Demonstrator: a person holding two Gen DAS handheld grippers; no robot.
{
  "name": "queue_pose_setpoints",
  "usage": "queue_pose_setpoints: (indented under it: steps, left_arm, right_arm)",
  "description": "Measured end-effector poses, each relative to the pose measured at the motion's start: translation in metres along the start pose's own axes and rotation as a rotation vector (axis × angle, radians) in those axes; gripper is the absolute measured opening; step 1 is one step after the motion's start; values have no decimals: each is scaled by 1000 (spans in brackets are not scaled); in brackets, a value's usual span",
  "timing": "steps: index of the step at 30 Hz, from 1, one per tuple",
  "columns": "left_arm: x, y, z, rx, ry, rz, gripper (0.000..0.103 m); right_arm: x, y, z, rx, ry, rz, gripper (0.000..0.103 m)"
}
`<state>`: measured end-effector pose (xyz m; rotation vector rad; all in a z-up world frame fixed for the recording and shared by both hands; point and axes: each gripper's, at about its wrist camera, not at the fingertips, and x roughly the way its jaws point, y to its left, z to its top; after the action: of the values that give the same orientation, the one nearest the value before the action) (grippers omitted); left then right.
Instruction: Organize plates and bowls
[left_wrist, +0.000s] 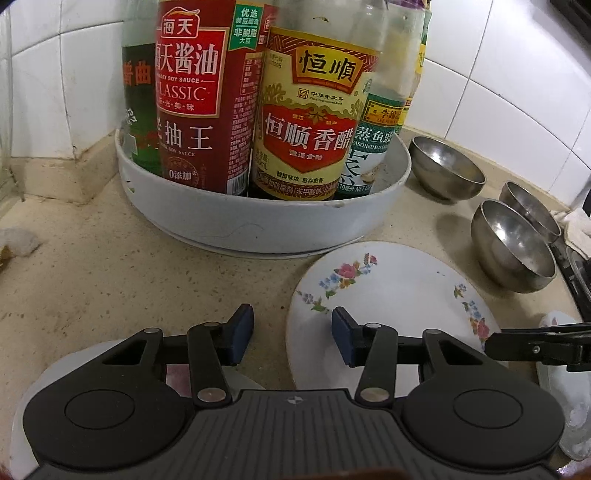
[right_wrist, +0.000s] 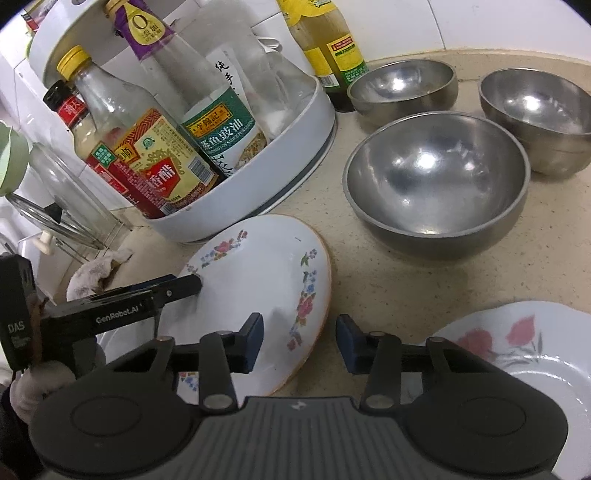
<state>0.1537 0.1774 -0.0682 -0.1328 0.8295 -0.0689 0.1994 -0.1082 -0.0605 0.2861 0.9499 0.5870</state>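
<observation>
A white plate with small flowers (left_wrist: 391, 295) lies on the beige counter, also in the right wrist view (right_wrist: 266, 288). My left gripper (left_wrist: 291, 338) is open, its jaws astride the plate's left rim. My right gripper (right_wrist: 299, 341) is open, its jaws astride the plate's right rim; its finger shows in the left wrist view (left_wrist: 535, 349). The left gripper's finger (right_wrist: 177, 288) rests over the plate's far edge. Three steel bowls (right_wrist: 436, 181) (right_wrist: 402, 88) (right_wrist: 535, 114) stand on the counter to the right. A second plate with pink flowers (right_wrist: 517, 354) lies at the lower right. Another white dish (left_wrist: 48, 387) lies under the left gripper.
A white round tray (left_wrist: 258, 218) of sauce and vinegar bottles (left_wrist: 310, 110) stands just behind the plate against the tiled wall (left_wrist: 55, 74). A crumpled cloth (right_wrist: 96, 273) and a glass lid (right_wrist: 55, 218) lie to the left. A black stove edge (left_wrist: 576, 273) is at the right.
</observation>
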Motion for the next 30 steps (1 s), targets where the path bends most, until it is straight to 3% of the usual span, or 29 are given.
queue_pose_setpoints:
  steps: [6,11,15,18,30]
  left_arm:
    - [1,-16,-3,40,6,-30,59]
    - [-4,-15,-10,-2,-3,-60,56]
    - [-6,-19,-13,-3,-2,-50,44]
    - [-8,-20,-14,-32,-7,-64,44]
    - [-19,-28,-9,-44,-49,-73,44]
  right_arm:
    - [4,-2,1,22,4,50,43]
    - [0,-14,-2,48,3,112,44]
    - [-4,-14,-3,63,-26,79,43]
    - [-7,-15,-1,58,-28,50,43]
    - [-16,-22,1,98,-48,66,43]
